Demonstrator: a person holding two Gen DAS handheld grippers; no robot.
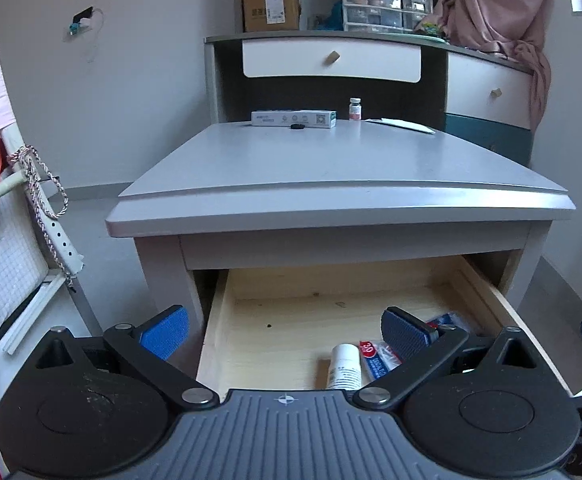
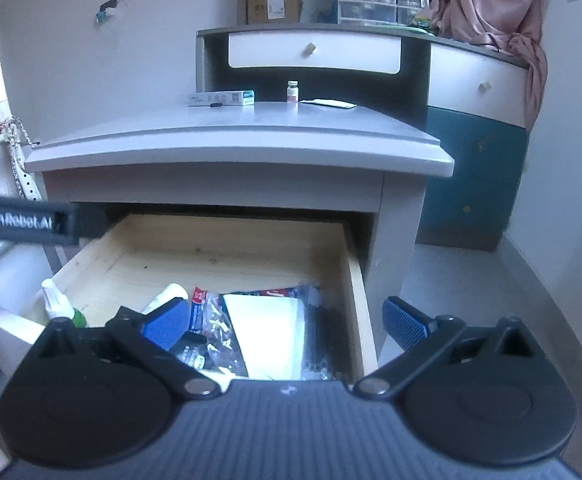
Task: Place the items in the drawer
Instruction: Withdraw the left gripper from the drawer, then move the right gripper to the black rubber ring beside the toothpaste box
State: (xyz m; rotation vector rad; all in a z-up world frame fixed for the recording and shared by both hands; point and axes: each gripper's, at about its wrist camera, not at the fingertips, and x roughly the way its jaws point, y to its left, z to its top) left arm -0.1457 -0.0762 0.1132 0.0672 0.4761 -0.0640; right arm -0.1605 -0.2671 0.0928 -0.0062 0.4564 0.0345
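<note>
Both tongs [image 1: 287, 332] [image 2: 287, 322] gape over drawer [image 1: 487, 300].

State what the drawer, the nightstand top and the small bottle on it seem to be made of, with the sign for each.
Drawer: bare pale wood, likely pine; grain lines and small dark knots show, matt.
Nightstand top: grey painted or laminated board, probably wood-based; smooth, with a faint sheen and no grain.
Small bottle: looks like clear glass or plastic with a pale cap; too small to tell which.
</note>
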